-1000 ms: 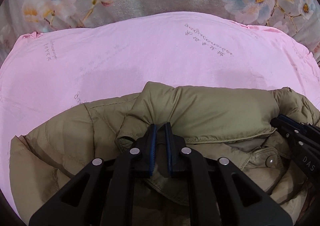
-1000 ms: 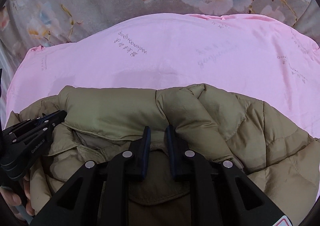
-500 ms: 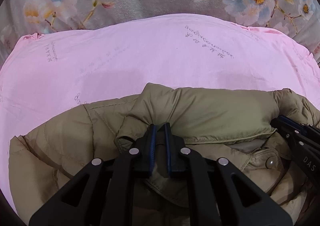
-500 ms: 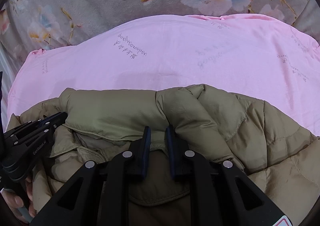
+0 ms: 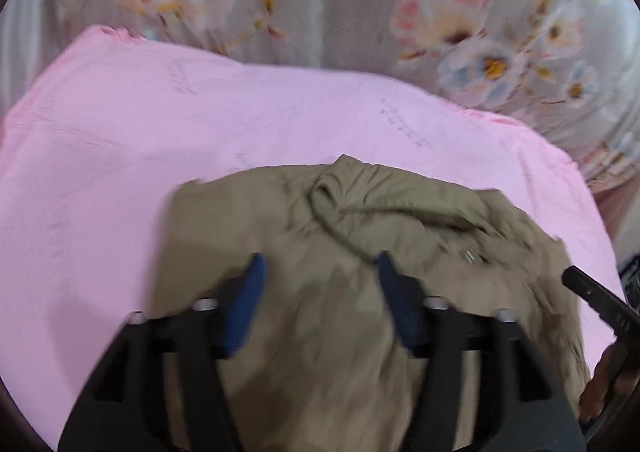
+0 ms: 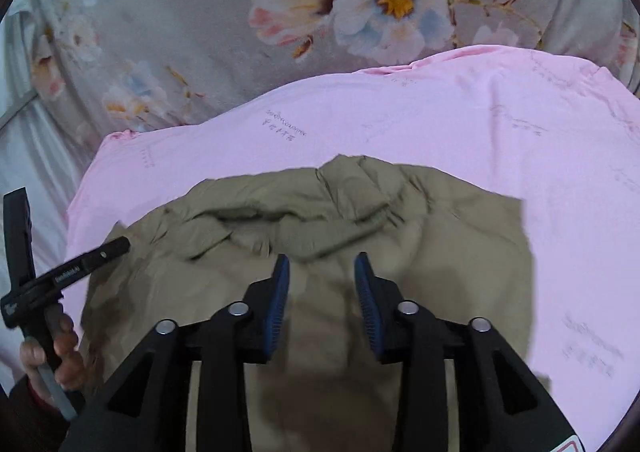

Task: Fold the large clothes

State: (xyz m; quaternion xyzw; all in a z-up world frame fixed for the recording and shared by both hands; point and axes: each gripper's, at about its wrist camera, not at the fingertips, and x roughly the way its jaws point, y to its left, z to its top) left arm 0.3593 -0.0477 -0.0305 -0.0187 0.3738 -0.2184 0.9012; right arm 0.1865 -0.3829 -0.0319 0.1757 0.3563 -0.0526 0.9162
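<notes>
An olive-khaki padded jacket (image 5: 360,236) (image 6: 320,219) lies folded on a pink sheet (image 5: 120,155) (image 6: 480,123), its collar bunched along the far edge. My left gripper (image 5: 318,264) hangs above the jacket with its blue-padded jaws opening wide and nothing between them. My right gripper (image 6: 322,266) also hovers over the jacket, jaws opening, nothing pinched. The right gripper's finger (image 5: 592,292) shows at the right edge of the left wrist view. In the right wrist view the left gripper's finger (image 6: 80,268) is at the left edge, with a hand (image 6: 60,356) on its handle.
A grey bedcover with large printed flowers (image 5: 460,23) (image 6: 360,3) lies beyond the pink sheet. A pale fabric strip (image 6: 28,155) runs down the far left of the right wrist view.
Both grippers let go of the jacket collar, opened, and pulled back and up. The jacket now lies flat and further away in both views.
</notes>
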